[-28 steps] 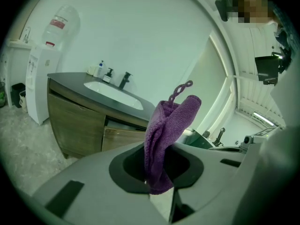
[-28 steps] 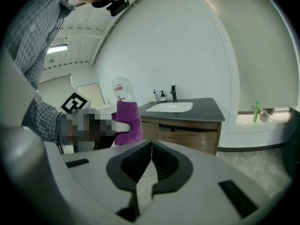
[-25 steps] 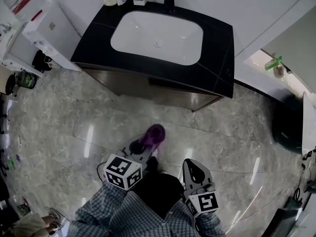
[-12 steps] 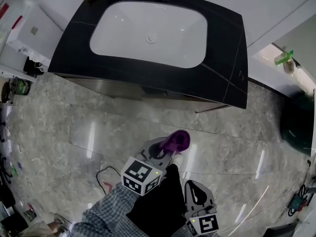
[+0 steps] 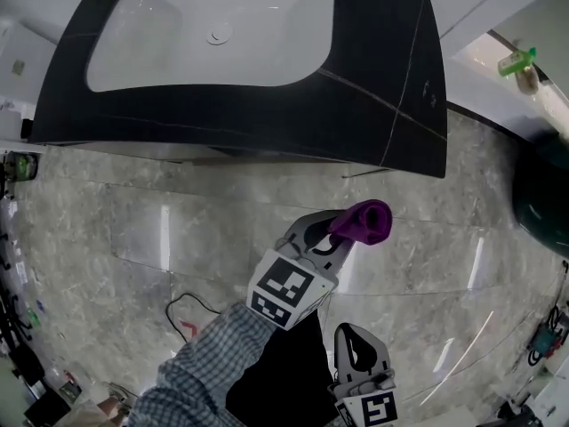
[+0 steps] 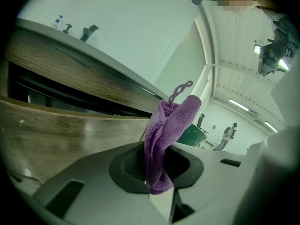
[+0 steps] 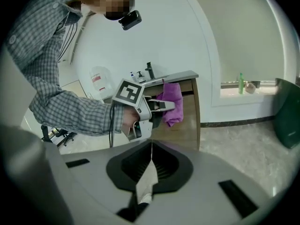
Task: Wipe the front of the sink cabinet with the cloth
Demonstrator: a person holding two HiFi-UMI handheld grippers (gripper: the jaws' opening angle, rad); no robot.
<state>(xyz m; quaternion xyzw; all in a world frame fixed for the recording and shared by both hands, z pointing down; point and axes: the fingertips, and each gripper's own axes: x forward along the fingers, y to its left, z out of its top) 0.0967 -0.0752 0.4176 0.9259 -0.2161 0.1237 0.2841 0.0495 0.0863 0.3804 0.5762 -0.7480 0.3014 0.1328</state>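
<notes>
My left gripper [image 5: 342,231] is shut on a bunched purple cloth [image 5: 363,221] and is held out over the marble floor, a short way from the sink cabinet. The cabinet's black top [image 5: 373,105] holds a white basin [image 5: 222,34]. In the left gripper view the cloth [image 6: 166,130] stands up from the left gripper [image 6: 157,172], with the wood-grain cabinet front [image 6: 70,130] close at the left; cloth and cabinet are apart. My right gripper [image 5: 356,350] hangs low by the person's leg, shut and empty. Its own view shows the right gripper [image 7: 147,172], the cloth [image 7: 171,102] and the cabinet's side [image 7: 187,121].
A dark green bin [image 5: 544,205] stands at the right by the wall. A green bottle [image 5: 516,60] sits on a ledge. A thin cable [image 5: 191,314] lies on the floor. A faucet and bottles [image 7: 149,71] top the counter. People [image 6: 228,134] stand far off.
The person has stepped toward the cabinet, which now fills the top of the head view. My left gripper has carried the cloth forward and to the right. The right gripper stays low.
</notes>
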